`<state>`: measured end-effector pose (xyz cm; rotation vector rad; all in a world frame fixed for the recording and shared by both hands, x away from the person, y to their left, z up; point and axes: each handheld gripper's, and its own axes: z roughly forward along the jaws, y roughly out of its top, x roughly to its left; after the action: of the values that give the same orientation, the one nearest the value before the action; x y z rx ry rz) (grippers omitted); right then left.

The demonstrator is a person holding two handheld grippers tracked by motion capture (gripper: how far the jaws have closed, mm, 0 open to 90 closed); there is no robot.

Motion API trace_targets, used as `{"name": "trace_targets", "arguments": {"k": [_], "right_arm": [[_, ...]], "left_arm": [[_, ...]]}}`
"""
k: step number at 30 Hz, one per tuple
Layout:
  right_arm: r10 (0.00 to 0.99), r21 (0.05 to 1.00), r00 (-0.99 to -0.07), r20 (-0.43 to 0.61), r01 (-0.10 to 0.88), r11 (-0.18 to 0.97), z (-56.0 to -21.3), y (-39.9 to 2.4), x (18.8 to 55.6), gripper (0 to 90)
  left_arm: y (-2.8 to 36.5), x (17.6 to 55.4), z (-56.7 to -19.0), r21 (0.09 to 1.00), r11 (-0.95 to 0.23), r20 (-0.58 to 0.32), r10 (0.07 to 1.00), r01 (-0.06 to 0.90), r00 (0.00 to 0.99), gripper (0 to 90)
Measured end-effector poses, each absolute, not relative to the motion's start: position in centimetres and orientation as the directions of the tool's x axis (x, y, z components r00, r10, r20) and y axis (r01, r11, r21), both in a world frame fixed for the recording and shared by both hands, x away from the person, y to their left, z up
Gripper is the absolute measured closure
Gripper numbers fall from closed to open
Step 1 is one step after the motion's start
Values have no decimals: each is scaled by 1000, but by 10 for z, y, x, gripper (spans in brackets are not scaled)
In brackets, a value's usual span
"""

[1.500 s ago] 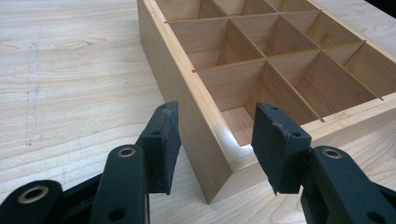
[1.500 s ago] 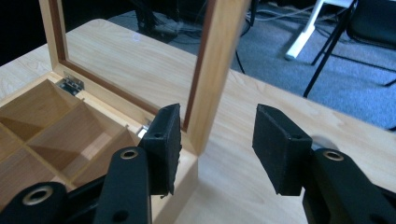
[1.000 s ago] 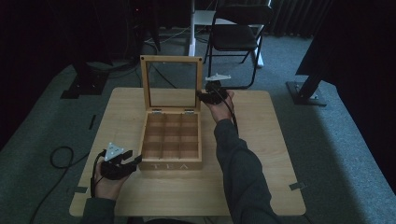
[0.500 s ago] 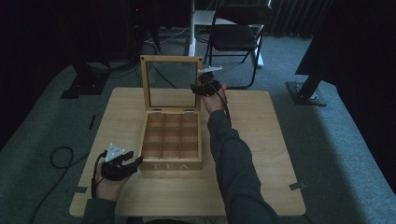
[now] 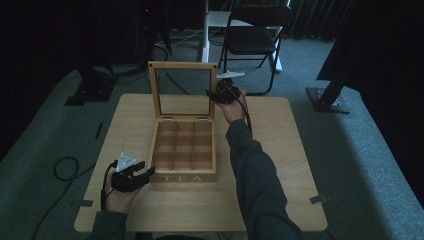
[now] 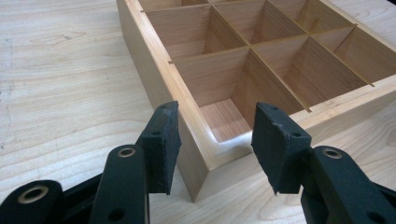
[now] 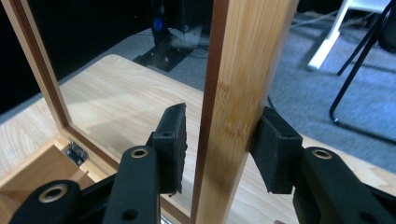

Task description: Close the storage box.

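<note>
Left gripper (image 6: pixel 215 140) sits wide open, straddling the near left corner of the wooden tea box (image 5: pixel 184 150), not clamping, so we risk the box sliding on the table (image 5: pixel 280 150) once the lid moves. Right gripper (image 7: pixel 219 140), jaws just closing around the upright lid's side frame (image 7: pixel 243 84): one pad touches, the other stands just off. A partial grip could let the glass lid (image 5: pixel 182 92) slam. Front panel reads "TEA" (image 5: pixel 183 178).
</note>
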<state>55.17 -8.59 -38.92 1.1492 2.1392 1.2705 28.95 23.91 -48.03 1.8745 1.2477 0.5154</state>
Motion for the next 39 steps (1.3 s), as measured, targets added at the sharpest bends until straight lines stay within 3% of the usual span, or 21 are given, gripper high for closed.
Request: {"name": "trace_targets", "arguments": {"k": [10,18,39], "right_arm": [[790,897,-613,-24,335,287,-389,-89,507,593],[783,899,-618,-71,300,318,-389,-89,485,582],[793,920,-605,-73,265,287,-387,-93,441,577]], "left_arm": [[234,295,-483,801,-195,-93,894,566,439,517],[232,300,-471,818,-198,-74,895,540,441,521],[237,376,-381,884,-149,-13,939,443,343,701]]}}
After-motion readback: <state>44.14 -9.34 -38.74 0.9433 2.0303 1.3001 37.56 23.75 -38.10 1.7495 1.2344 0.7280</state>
